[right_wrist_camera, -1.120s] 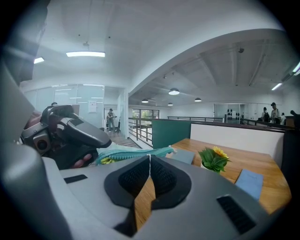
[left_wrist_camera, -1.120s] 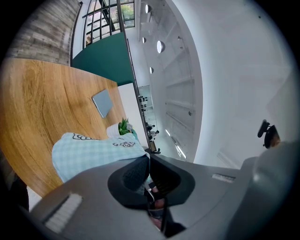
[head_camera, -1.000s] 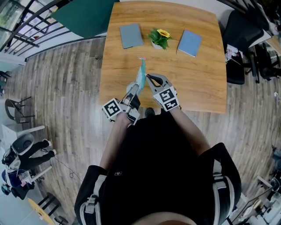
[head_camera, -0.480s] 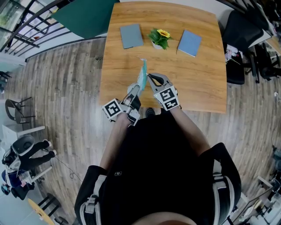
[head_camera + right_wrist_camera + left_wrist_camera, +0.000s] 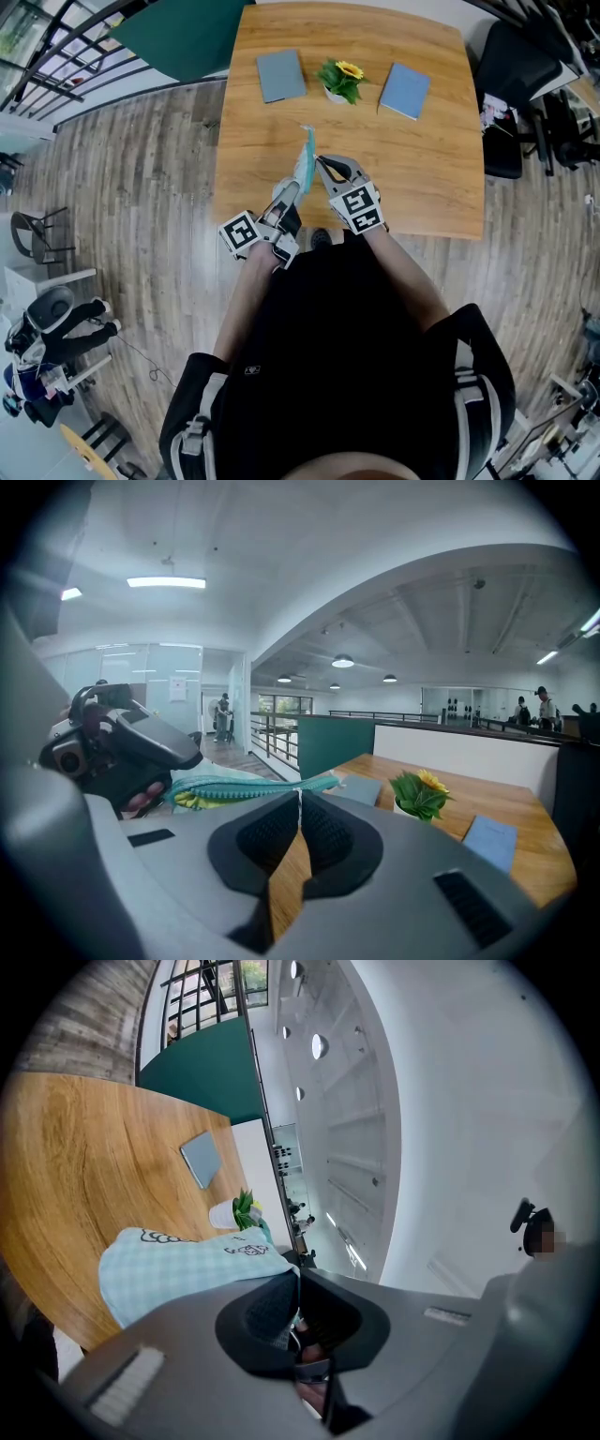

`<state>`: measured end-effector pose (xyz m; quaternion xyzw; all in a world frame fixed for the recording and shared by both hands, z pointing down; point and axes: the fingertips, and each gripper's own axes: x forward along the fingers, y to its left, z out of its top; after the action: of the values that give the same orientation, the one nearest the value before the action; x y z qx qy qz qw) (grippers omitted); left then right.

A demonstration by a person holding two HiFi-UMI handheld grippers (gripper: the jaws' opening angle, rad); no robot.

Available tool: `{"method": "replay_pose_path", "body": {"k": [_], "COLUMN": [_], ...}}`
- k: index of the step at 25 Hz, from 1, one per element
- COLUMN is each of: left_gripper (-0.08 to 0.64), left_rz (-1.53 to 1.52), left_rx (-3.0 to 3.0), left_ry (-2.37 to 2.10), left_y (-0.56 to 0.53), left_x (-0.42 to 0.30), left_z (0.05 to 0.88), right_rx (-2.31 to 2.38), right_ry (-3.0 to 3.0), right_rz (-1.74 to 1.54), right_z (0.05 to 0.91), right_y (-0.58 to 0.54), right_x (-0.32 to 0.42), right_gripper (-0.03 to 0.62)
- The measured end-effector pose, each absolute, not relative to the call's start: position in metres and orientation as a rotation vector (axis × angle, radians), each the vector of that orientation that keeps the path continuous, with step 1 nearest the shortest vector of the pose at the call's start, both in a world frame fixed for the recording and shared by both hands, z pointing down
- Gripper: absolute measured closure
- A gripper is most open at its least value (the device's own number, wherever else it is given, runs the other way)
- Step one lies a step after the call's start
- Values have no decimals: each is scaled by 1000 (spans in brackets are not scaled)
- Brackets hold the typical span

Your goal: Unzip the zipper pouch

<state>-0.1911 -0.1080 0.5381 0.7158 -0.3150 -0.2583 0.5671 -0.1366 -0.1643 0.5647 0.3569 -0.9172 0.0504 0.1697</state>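
Observation:
The zipper pouch (image 5: 304,159), light blue checked cloth with a teal zipper, is held edge-up above the wooden table (image 5: 422,178). My left gripper (image 5: 287,192) is shut on its near end; in the left gripper view the cloth (image 5: 178,1265) runs into the closed jaws (image 5: 292,1279). My right gripper (image 5: 322,165) is shut on the zipper at the pouch's top edge. In the right gripper view the teal zipper (image 5: 253,787) crosses just above the shut jaw tips (image 5: 299,794), and a yellow lining (image 5: 187,801) shows near the left gripper (image 5: 112,747). The pull itself is hidden.
Two grey-blue notebooks (image 5: 280,75) (image 5: 405,91) lie at the table's far side with a small potted sunflower (image 5: 339,82) between them. A black office chair (image 5: 511,103) stands to the right of the table. A teal partition (image 5: 178,33) is at the far left.
My right gripper has crept slightly to the right along the pouch's top edge. The left gripper and the pouch have barely moved.

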Motion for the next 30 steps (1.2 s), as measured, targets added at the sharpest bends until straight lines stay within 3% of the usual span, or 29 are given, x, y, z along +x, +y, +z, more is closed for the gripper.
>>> {"method": "replay_pose_path", "body": {"k": [18,30], "left_gripper": [557,557], "left_rz": [-623,-605], "left_rx": [1696,1701], "left_ry": [-765,-780], "left_y": [-121,-141], "left_x": [-190,-144], "left_z": [527,520], "right_rx": [938,944], "right_ry": [-2631,-2630], "right_rz": [81,102], "right_z": [554,547], "right_y": [-187,-211], "right_x": [-137,-91], "right_gripper": [580,578]}}
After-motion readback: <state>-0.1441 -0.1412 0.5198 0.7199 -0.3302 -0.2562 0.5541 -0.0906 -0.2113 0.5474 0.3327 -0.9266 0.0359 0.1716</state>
